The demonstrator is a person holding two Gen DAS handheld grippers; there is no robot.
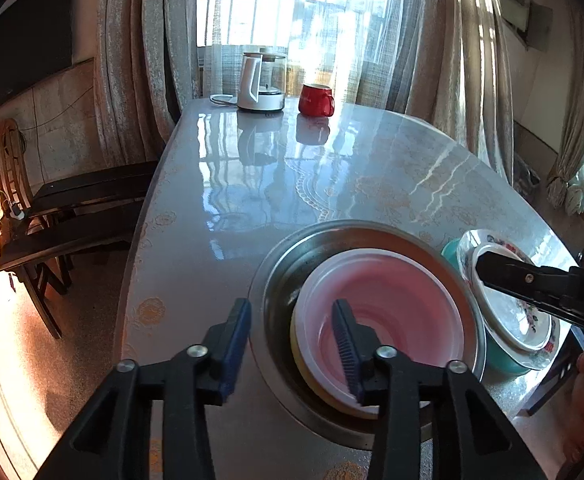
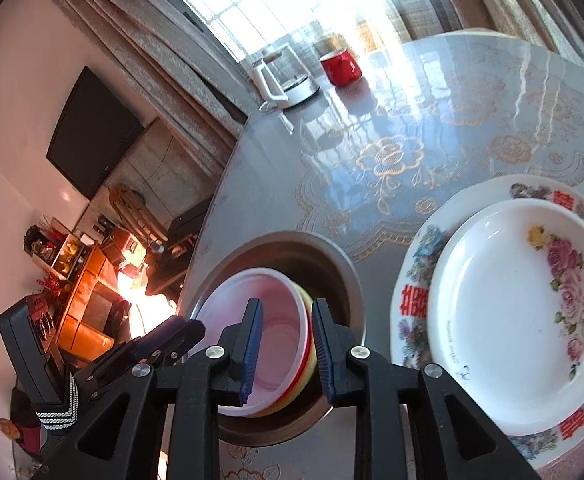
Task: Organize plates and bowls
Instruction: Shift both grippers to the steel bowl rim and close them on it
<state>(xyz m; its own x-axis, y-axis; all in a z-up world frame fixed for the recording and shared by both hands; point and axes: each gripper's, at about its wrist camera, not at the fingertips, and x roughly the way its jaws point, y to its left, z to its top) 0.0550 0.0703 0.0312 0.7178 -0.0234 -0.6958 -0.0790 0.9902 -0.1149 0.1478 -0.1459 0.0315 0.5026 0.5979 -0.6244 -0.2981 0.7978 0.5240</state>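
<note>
A pink bowl [image 1: 384,308] sits nested on a yellow bowl [image 1: 312,376] inside a wide steel basin [image 1: 292,248] near the table's front edge. My left gripper [image 1: 294,346] is open, one finger outside the basin's left rim, the other over the pink bowl. To the right a small white floral plate [image 1: 508,312] lies on a larger floral plate atop a teal bowl [image 1: 504,360]. In the right wrist view my right gripper [image 2: 286,348] is open, its fingers straddling the near rim of the pink bowl [image 2: 268,320] and yellow bowl [image 2: 310,354]. The floral plates [image 2: 504,320] lie to its right.
A white kettle [image 1: 258,82] and a red mug [image 1: 316,100] stand at the far end of the glossy table [image 1: 252,184]. Dark benches [image 1: 72,208] stand left of the table. Curtains and a window lie behind.
</note>
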